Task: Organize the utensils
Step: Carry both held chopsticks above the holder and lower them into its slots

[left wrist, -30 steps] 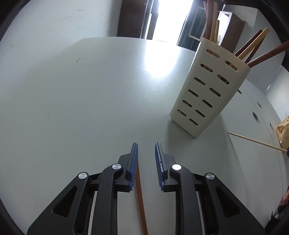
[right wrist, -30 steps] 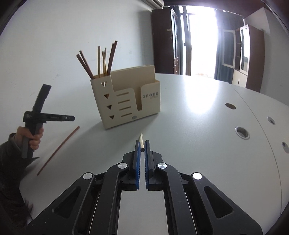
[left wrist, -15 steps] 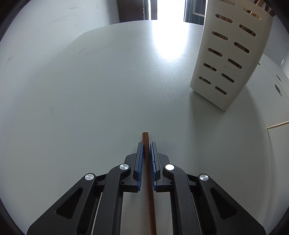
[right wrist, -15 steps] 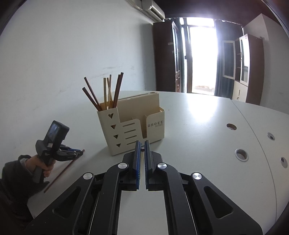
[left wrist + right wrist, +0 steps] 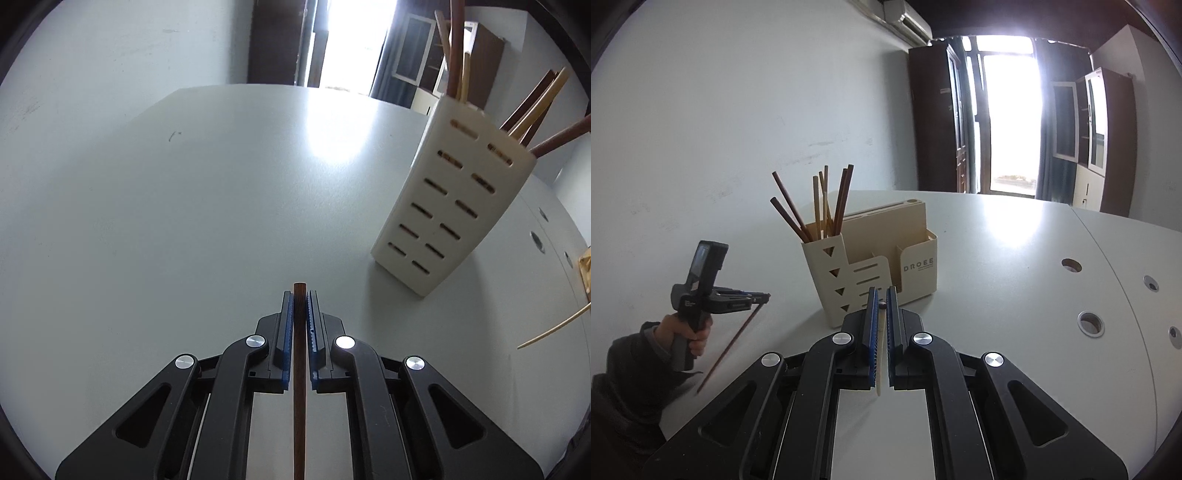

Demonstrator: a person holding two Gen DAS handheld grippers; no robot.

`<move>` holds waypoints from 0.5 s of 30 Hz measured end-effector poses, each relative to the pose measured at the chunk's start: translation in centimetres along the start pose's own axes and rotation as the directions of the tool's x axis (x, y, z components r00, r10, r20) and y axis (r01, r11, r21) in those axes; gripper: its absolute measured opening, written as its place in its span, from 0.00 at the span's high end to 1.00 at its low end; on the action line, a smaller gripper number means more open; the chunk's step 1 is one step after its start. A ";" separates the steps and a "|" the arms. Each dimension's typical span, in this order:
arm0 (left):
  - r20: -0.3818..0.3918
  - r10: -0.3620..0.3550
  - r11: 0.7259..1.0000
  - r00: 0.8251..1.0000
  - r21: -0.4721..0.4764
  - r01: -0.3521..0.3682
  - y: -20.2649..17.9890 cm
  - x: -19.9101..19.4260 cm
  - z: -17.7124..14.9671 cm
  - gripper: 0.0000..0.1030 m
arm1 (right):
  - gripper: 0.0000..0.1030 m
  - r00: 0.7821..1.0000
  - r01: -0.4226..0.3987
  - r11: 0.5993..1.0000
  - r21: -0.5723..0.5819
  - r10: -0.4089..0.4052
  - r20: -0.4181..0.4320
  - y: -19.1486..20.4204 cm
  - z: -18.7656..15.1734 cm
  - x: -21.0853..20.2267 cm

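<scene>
My left gripper (image 5: 299, 295) is shut on a dark brown chopstick (image 5: 299, 387), whose end pokes out just past the blue pads. In the right wrist view that gripper (image 5: 764, 297) holds the brown chopstick (image 5: 729, 345) slanting down toward the table, left of the holder. My right gripper (image 5: 882, 293) is shut on a pale chopstick (image 5: 881, 354), also seen as a pale chopstick (image 5: 550, 330) at the right edge of the left view. A cream slotted utensil holder (image 5: 871, 258) stands ahead with several chopsticks (image 5: 820, 206) upright in its tall left compartment; the holder (image 5: 450, 206) is up right of my left gripper.
The white table (image 5: 1015, 258) has round cable holes (image 5: 1090, 324) on its right side. A white wall runs behind the holder on the left. A person's hand and dark sleeve (image 5: 635, 362) hold the left gripper. Cabinets and a bright doorway stand beyond the table.
The left gripper's jaws closed on the brown chopstick that lay on the table and lifted its end. The right gripper rose with its pale chopstick, still shut.
</scene>
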State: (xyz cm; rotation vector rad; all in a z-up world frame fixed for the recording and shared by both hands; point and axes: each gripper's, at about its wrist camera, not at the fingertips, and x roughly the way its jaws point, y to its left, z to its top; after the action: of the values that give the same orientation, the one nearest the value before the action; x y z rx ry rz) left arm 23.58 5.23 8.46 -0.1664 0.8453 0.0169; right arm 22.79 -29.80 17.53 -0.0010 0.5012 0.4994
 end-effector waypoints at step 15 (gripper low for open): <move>0.355 -0.225 0.974 0.907 0.116 0.196 -5.5 -15.3 6.8 0.94 | 0.96 0.988 -0.040 0.997 -0.062 0.049 0.144 5.2 10.1 0.4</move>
State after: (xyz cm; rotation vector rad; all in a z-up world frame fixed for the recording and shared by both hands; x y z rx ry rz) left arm 18.93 1.67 25.08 -0.1737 0.4494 -0.1840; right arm 25.38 -23.84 26.79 -0.0101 0.3439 0.5538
